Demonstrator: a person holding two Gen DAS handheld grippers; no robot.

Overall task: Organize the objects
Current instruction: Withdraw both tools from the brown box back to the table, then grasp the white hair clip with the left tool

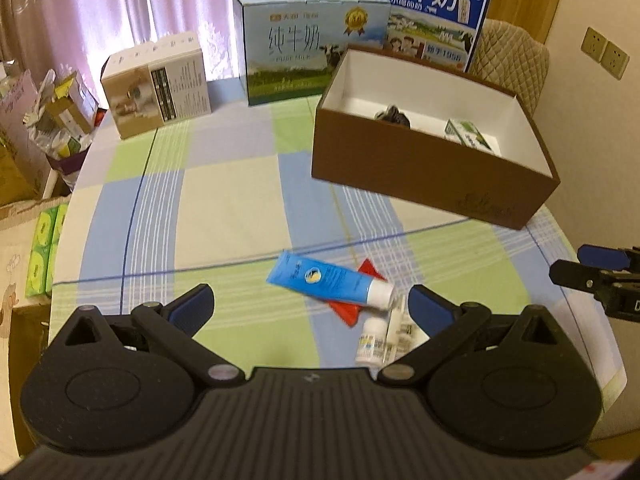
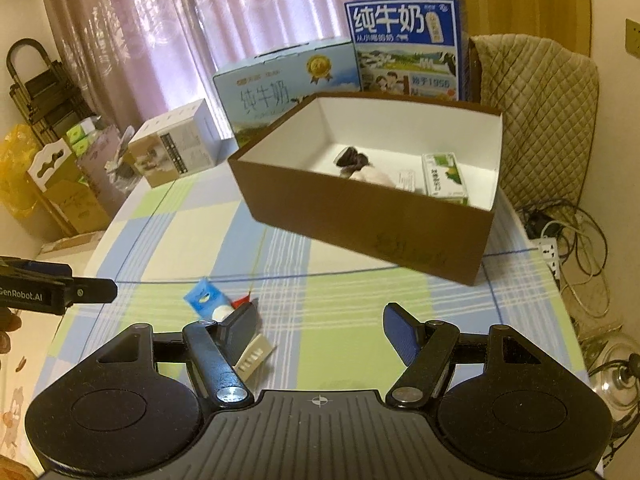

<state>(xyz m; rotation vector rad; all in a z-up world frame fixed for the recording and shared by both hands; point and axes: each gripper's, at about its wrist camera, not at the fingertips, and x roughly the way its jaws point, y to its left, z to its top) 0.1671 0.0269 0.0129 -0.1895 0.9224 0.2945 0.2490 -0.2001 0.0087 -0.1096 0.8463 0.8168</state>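
A blue tube with a white cap (image 1: 330, 279) lies on a red packet (image 1: 352, 304) near the table's front. A small white bottle (image 1: 372, 340) and a flat card packet (image 1: 402, 330) lie beside it, by my left gripper's right finger. My left gripper (image 1: 310, 306) is open and empty just in front of the tube. My right gripper (image 2: 320, 328) is open and empty; the tube (image 2: 204, 298) and the packet (image 2: 252, 356) sit by its left finger. An open brown box (image 1: 428, 176) holds a dark object (image 1: 394, 116) and a green carton (image 1: 468, 134); the box also shows in the right wrist view (image 2: 360, 216).
Two milk cartons (image 1: 304, 60) (image 1: 432, 16) and a small white-brown box (image 1: 160, 84) stand at the table's far edge. A quilted chair (image 2: 536, 120) is behind the brown box. Cables and a power strip (image 2: 552, 252) lie right of the table. Clutter sits on the left floor (image 1: 40, 128).
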